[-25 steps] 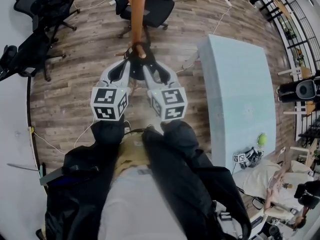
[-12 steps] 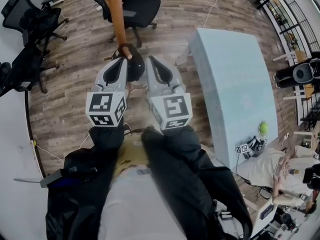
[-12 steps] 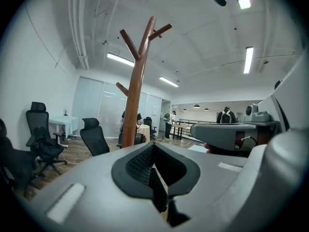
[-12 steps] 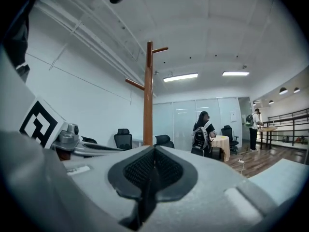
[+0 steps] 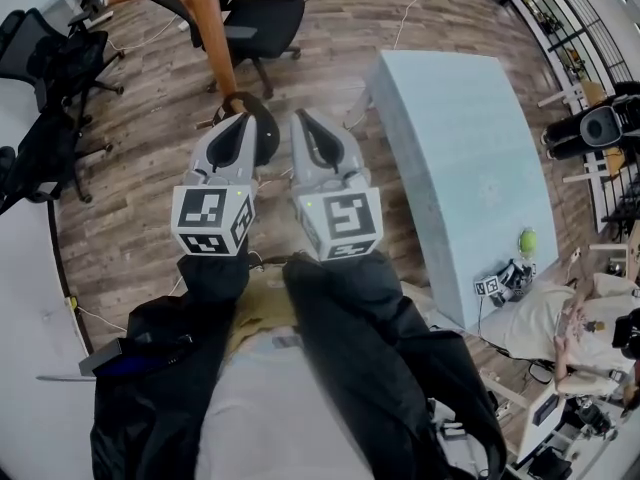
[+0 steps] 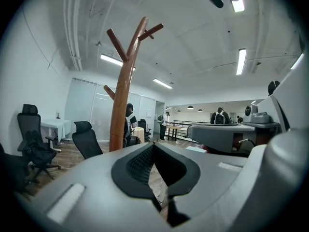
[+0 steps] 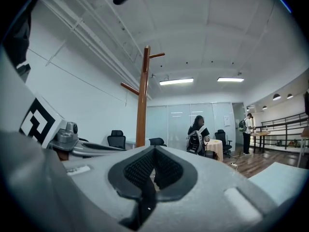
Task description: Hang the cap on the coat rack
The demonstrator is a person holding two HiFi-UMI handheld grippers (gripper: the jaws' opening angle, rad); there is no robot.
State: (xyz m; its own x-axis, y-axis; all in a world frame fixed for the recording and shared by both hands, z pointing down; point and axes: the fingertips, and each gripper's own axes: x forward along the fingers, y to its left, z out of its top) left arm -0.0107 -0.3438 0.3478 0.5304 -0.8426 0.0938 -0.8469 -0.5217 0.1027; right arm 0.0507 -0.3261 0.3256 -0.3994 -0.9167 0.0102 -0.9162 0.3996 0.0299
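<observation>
Close to the rack point(image 6: 120, 98), the left hand-held gripper point(image 5: 238, 120) and right hand-held gripper point(image 5: 302, 118) point level, side by side, each with jaws pressed together on nothing. No view shows the cap for certain; a dark round shape point(image 5: 266, 138) at the rack's base could be it, or the rack's own foot. Light and soft with a stiffer brim, a cap likely handles best pinched at the brim, crown dropped over a peg point(image 6: 117, 43)

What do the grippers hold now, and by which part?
The left gripper holds the cap, seemingly by its edge; the right gripper holds nothing, its fingers shut.
</observation>
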